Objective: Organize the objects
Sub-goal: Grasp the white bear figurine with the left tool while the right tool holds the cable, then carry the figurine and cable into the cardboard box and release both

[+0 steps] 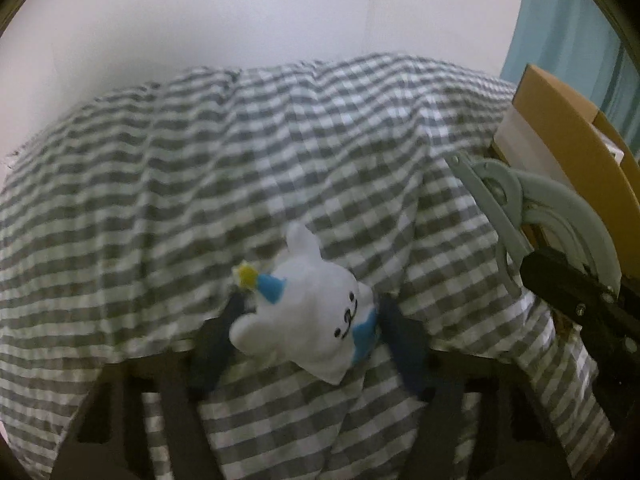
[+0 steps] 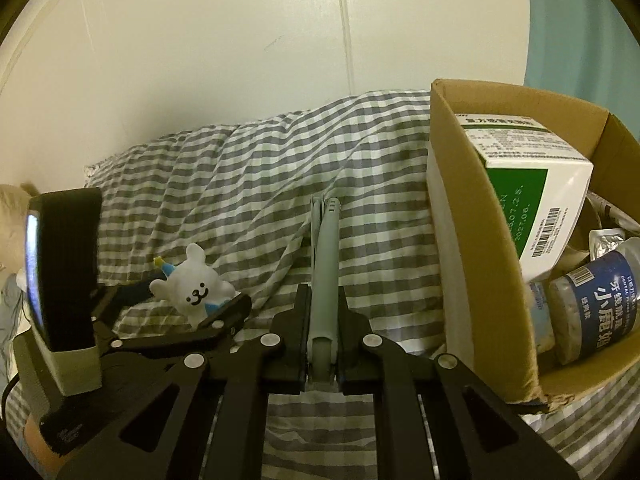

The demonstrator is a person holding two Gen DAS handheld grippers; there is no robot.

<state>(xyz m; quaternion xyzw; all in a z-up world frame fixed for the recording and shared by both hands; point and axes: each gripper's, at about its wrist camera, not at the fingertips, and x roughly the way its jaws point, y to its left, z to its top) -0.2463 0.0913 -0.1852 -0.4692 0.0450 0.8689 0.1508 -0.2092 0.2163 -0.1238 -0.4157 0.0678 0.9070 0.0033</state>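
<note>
Right wrist view: my right hand-held gripper (image 2: pixel 322 320) is clamped on the grey folding hanger (image 2: pixel 325 264), whose long axis points straight ahead over the bed (image 2: pixel 240 184). The cardboard box (image 2: pixel 472 216) sits just to its right. My left hand-held gripper (image 1: pixel 308 312) pinches the white plush toy (image 1: pixel 310 316), farther from the box.
</note>
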